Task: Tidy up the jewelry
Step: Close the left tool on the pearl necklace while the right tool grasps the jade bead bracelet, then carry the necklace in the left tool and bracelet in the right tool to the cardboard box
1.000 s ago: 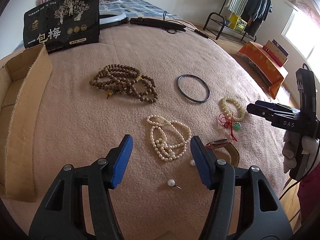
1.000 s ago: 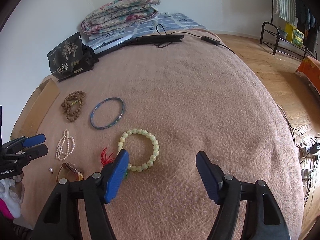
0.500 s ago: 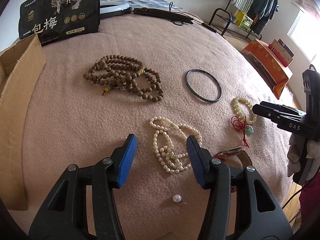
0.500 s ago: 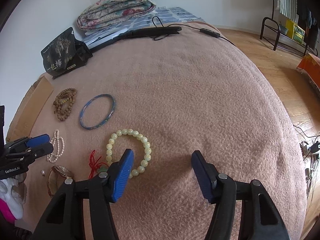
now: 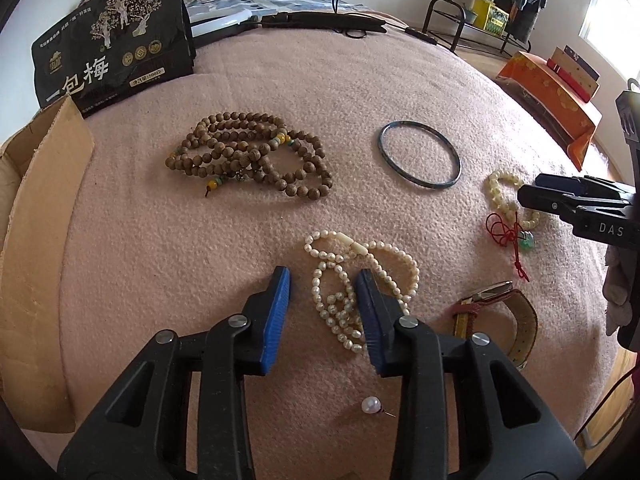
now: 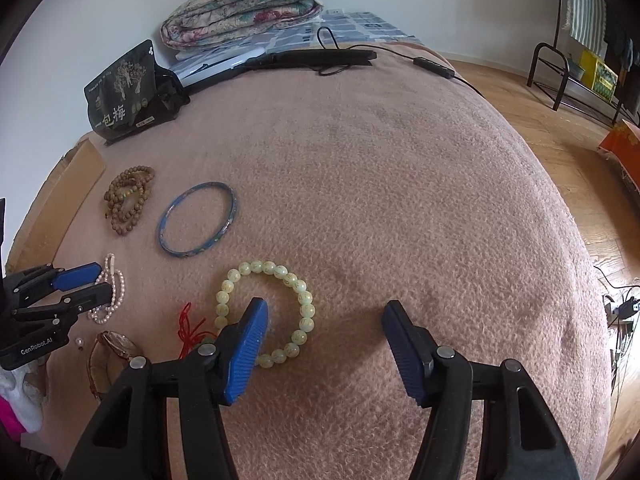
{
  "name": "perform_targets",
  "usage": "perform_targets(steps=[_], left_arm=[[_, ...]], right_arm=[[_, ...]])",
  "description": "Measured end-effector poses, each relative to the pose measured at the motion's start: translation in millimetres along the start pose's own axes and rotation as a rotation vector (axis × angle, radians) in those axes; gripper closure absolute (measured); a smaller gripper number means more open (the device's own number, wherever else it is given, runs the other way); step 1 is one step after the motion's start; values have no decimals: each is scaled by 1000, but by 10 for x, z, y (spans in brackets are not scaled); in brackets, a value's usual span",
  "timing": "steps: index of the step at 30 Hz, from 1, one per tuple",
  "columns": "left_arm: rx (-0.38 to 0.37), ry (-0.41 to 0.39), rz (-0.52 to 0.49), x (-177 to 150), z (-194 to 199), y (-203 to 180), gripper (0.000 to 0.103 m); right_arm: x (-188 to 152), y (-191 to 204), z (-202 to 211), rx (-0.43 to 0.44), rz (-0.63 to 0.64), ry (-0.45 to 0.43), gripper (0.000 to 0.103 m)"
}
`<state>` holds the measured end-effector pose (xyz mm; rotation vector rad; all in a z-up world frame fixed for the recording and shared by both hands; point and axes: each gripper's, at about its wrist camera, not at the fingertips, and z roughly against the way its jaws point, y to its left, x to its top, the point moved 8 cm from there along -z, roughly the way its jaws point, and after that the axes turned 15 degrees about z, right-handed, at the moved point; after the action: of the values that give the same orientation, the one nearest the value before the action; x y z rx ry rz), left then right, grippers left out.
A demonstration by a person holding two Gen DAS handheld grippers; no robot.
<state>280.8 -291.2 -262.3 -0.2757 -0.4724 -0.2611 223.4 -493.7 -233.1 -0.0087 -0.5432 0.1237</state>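
Left wrist view: the left gripper [image 5: 323,280] has dropped closer, jaws closing around the pearl strand [image 5: 352,284] — pads not yet pressing; a pickup looks imminent. At 3 o'clock the right gripper [image 6: 322,312] stays spread over the pale green bracelet [image 6: 266,312] — 1 pad inside its ring.

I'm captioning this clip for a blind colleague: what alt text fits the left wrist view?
The left gripper is closing its blue fingers around a bunched pearl necklace on a pink blanket. Beyond lie wooden prayer beads and a dark bangle; a watch lies to the right.
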Motion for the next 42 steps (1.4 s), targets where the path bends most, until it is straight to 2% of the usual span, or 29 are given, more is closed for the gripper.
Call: perform_targets(steps=[2,4,5,7,9,10,12,13,20,42], left_arm=[[4,-9,-4,9,-4,-11,78],[1,-14,-2,12,-6,-14,89],[-2,-15,2,22,-7,-19,92],[-9,-15,13,37,-5,-13,97],[-21,-13,29,65,-1,-9,99],[-26,-12,35,75,3,-7,102],[-39,-15,46,96,26,-8,102],[-44,-20,51,111,47,-6,102],[-81,-70,86,251,274,21,102],[-136,-227,127,643,1193,59,102]], right_arm=[[8,20,-32,-9,12,9,40],[15,32,-62,-20,23,16,41],[22,37,-76,-26,29,18,44],[37,40,-86,-42,38,21,56],[50,34,-81,-42,40,16,74],[55,28,-79,-36,40,12,78],[53,10,-73,-25,35,6,94],[53,-3,-68,-21,28,4,96],[97,-41,148,27,-31,-66,98],[509,373,1133,30,58,-239,98]])
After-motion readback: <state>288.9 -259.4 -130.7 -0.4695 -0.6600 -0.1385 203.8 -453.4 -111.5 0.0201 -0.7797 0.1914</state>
